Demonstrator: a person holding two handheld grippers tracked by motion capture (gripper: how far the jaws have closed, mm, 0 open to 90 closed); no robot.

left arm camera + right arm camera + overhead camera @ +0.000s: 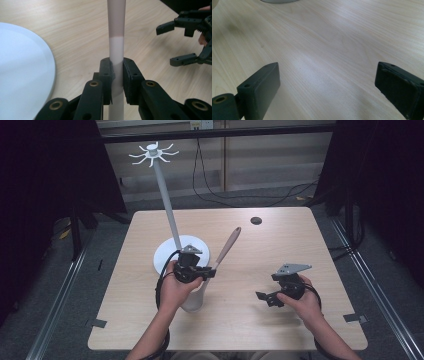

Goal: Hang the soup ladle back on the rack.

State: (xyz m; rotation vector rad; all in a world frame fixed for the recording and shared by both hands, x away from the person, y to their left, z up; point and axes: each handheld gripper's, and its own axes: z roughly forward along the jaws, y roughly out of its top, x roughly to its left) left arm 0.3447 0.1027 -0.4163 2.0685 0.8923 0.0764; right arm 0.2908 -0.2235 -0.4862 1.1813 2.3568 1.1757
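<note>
A spatula with a tan handle (228,246) and a white blade (194,298) stands tilted on the table, blade end down. My left gripper (207,272) is shut on its shaft; in the left gripper view the jaws pinch the white part of the shaft (116,37) at the gripper (117,73). A white rack has a round base (166,259), a tall pole (167,205) and hooks (152,154) on top, and stands just behind the left hand. My right gripper (264,298) hovers open over bare wood at the front right, jaws wide apart (327,85).
The light wood table (260,255) has a small black disc (256,220) near its far edge. The rack base (22,70) lies left of the held shaft. Black cables run across the floor behind the table.
</note>
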